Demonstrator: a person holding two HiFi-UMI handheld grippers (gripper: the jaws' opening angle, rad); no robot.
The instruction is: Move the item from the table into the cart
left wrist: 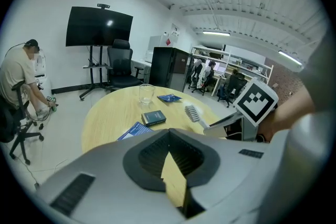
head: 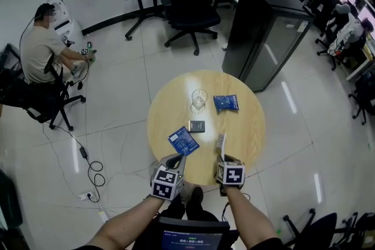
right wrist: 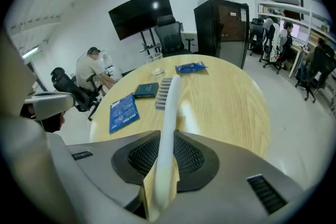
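Over the table (head: 170, 105), right gripper (right wrist: 167, 140), nearly closed, pinches the brush (right wrist: 169, 96).

Both handhelds are the same build: the left gripper (head: 177, 161) and right gripper (head: 223, 156) have smooth light-grey plastic shells, with black ribbed pads (right wrist: 191, 157) set in a dark surround and small dark rectangular slots (right wrist: 260, 186) on the flanks. Each one carries a white cube (head: 166, 182) printed with chunky black square markers. Clothing-wise, all I can make out is dark trousers (head: 198, 212).
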